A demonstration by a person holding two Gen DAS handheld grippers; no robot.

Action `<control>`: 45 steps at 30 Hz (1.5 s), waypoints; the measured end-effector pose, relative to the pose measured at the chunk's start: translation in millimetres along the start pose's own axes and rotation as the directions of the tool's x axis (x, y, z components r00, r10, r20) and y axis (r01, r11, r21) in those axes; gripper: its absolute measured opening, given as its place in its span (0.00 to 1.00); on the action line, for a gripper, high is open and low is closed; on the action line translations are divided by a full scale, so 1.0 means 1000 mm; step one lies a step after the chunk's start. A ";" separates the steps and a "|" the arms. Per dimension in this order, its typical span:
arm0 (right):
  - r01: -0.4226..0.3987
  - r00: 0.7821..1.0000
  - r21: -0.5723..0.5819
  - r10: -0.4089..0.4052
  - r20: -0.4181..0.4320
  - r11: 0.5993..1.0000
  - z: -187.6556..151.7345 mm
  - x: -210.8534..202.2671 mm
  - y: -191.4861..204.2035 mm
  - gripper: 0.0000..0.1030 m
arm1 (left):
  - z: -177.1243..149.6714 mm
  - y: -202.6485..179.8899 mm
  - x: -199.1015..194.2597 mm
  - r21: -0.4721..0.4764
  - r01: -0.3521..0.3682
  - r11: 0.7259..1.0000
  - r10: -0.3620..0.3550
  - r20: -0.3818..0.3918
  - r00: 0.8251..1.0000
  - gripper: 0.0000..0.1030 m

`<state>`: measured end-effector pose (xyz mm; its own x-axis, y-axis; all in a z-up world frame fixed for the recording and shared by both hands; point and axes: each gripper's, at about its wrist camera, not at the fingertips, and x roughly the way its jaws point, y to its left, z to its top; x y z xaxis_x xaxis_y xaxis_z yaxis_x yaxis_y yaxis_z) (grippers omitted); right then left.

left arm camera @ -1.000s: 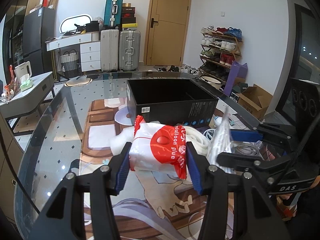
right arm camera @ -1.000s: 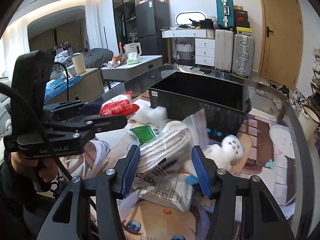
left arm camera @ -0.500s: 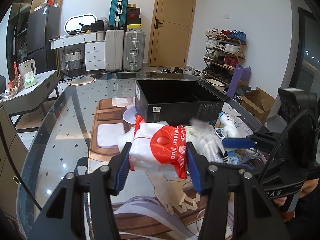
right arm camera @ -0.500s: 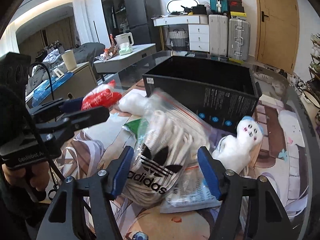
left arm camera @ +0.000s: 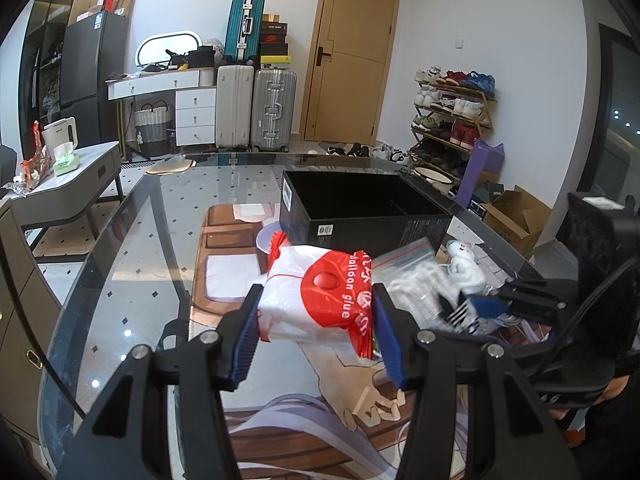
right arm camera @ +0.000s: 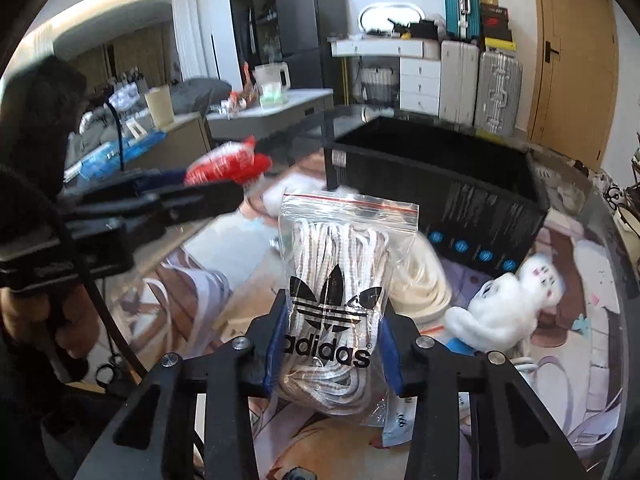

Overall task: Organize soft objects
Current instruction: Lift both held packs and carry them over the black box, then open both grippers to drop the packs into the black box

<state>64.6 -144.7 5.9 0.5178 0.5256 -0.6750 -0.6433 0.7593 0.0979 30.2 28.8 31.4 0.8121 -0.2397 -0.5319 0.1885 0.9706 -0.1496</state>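
Since a second ago, our right claw (right arm camera: 330, 344) is closing on the lace bag (right arm camera: 340, 280); left claw (left arm camera: 314, 328) pinches the pouch (left arm camera: 320, 292) above the counter (left arm camera: 132, 280). Slick plastic may slip.

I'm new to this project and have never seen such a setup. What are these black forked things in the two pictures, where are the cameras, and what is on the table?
There is no robot. A person holds a two-fingered tool in each hand, and a wide-angle camera on each looks forward along its fingers.

In the left view, the left hand-held gripper is clamped on a red and white packet printed "balloon glue". In the right view, the right hand-held gripper is closing its jaws on a clear zip bag of white laces with an Adidas logo. Each view also shows the other tool from the side.

The surface is a glass table with a printed mat. On it stand an open black box, a white plush toy and a coil of white cord.
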 end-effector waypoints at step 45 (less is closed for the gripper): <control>0.128 0.965 0.114 -0.151 0.216 0.985 0.099 0.006 -0.109 0.50 | 0.079 -0.018 0.123 -0.014 -0.031 0.999 0.032 0.060 0.998 0.72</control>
<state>193.9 -186.5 63.5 0.7184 0.4757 -0.5075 -0.5029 0.8593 0.0936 170.6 -16.7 34.6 0.8492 -0.2071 -0.4858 0.1558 0.9772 -0.1443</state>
